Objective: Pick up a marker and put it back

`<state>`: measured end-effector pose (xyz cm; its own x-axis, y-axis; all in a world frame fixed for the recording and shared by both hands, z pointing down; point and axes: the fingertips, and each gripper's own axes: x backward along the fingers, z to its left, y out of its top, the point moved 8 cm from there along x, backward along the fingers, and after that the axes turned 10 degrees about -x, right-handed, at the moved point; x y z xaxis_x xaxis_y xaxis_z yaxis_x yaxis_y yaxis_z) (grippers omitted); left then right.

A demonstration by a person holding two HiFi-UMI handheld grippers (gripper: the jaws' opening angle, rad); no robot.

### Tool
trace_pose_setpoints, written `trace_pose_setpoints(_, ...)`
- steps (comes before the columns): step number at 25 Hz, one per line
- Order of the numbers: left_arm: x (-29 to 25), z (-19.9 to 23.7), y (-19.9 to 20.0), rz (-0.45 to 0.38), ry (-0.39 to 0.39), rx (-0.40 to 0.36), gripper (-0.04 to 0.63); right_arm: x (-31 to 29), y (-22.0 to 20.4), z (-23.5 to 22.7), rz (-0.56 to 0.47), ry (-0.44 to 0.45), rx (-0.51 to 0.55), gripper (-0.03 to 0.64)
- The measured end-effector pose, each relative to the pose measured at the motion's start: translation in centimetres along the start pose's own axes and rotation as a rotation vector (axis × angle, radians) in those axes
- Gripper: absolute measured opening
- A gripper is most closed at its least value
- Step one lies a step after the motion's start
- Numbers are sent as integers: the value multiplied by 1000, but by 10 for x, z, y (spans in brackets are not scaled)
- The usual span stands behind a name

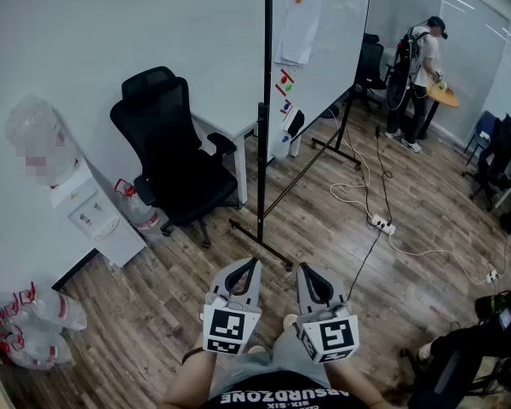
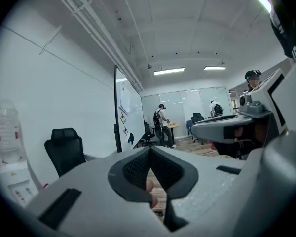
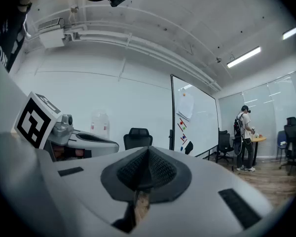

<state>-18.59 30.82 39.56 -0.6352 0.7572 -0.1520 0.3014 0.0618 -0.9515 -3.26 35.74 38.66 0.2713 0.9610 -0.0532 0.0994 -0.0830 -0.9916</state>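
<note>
No marker shows clearly. A whiteboard on a black rolling stand rises ahead, with small red, green and blue items and a black eraser stuck on it; they are too small to tell whether any is a marker. My left gripper and right gripper are side by side close to my body, well short of the board. Both point forward, jaws together, nothing in them. The board also appears in the left gripper view and the right gripper view, beyond the shut left gripper and right gripper.
A black office chair stands left of the board stand. A water dispenser and water bottles line the left wall. Cables and a power strip lie on the wood floor. A person stands at a far table.
</note>
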Motion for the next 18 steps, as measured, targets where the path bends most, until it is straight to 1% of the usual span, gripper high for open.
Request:
trace_pose_setpoints(3,-11,1,-4,5,-9,-9,6,-8,-5,-6,5,14,1,-3)
trace_pose_setpoints(8,-22,7,-3,11,-10,-31,6,-16,-4,-15,-9,-8,-19,-3)
trace_pose_setpoints(12,-29,9,-5,11,-35,-33,6,-22,-3,-22,-30,-12,-26,-3)
trace_pose_setpoints(18,-46,17,-11,34,-43,-28,6,-37,-3,-36,-36,-7,-38,-3)
